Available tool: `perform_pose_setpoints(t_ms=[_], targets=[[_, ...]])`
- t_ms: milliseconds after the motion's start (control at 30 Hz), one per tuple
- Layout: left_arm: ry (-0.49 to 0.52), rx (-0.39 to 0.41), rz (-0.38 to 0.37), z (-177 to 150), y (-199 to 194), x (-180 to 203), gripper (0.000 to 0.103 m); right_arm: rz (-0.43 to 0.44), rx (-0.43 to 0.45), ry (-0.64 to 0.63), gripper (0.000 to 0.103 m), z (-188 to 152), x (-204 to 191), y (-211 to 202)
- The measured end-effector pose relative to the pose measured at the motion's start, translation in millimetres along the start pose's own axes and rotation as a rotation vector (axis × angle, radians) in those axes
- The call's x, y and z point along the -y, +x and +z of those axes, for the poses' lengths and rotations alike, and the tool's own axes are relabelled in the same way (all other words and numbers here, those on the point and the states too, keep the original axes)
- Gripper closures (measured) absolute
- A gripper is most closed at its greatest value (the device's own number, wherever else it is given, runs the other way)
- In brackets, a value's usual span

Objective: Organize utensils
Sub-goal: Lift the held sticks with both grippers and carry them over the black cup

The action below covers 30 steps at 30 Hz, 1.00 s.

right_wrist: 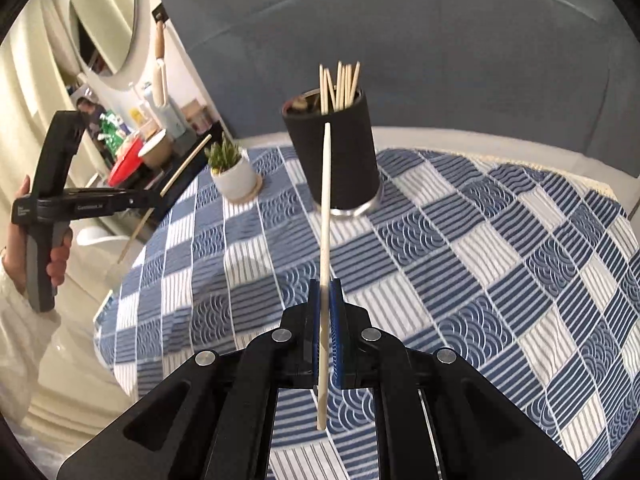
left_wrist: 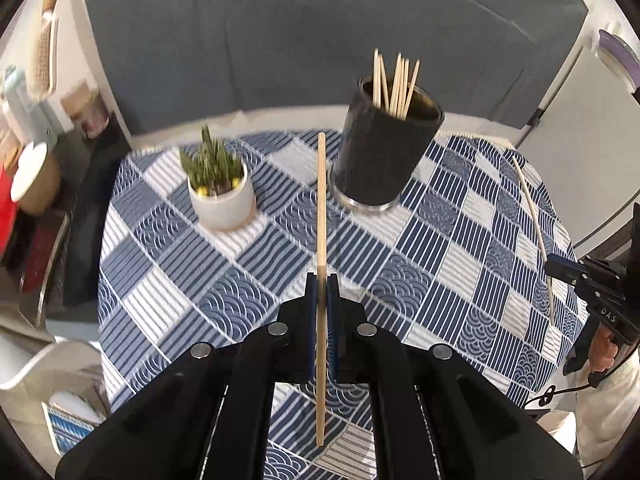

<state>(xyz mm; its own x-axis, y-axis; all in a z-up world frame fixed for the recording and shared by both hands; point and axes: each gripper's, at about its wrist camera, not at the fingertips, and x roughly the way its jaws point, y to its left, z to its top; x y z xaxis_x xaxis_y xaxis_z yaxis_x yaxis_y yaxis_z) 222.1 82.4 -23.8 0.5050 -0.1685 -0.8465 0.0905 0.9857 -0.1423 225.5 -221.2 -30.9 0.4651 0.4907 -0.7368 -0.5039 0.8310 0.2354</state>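
Two chopsticks, one [left_wrist: 321, 216] in left tongs [left_wrist: 321, 280], other [right_wrist: 326, 200] in right tongs [right_wrist: 326, 284]

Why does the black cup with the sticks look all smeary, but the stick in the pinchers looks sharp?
Left wrist view: the black cup and potted plant are smeared by motion blur, while the chopstick clamped in the left gripper stays crisp. Right wrist view: the cup is blurred too; the fisheye lens bends the table edge.

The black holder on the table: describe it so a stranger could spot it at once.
Start at the round table under the blue-and-white patterned cloth. Toward its far side, right of the small potted plant, stands the black holder. It alone is dark, cylindrical and bristling with upright wooden chopsticks.
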Motion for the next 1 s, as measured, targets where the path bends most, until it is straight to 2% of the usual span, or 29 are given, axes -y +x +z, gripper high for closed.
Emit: perform_pose_setpoints(t_ms=[167,267,567,767,867,1000], targets=[[0.061,0.058,0.023,30,-16,6,0.098,-0.014,0.025,-0.014,0.098,26,-5,0],[0.096,0.092,0.005,47,-24,10,0.098,-0.021,0.038,-0.015,0.098,42,-8,0],[0.155,0.153,-0.084,88,-28,7,0.098,-0.035,0.117,-0.021,0.098,82,-27,-4],[0.188,0.193,-0.158,101,-19,8,0.098,-0.029,0.193,-0.009,0.098,102,-36,-6],[0.197,0.21,-0.181,105,-16,10,0.098,-0.013,0.221,0.001,0.098,111,-36,-5],[0.16,0.209,-0.246,112,-9,8,0.098,0.033,0.248,0.018,0.098,125,-32,-2]])
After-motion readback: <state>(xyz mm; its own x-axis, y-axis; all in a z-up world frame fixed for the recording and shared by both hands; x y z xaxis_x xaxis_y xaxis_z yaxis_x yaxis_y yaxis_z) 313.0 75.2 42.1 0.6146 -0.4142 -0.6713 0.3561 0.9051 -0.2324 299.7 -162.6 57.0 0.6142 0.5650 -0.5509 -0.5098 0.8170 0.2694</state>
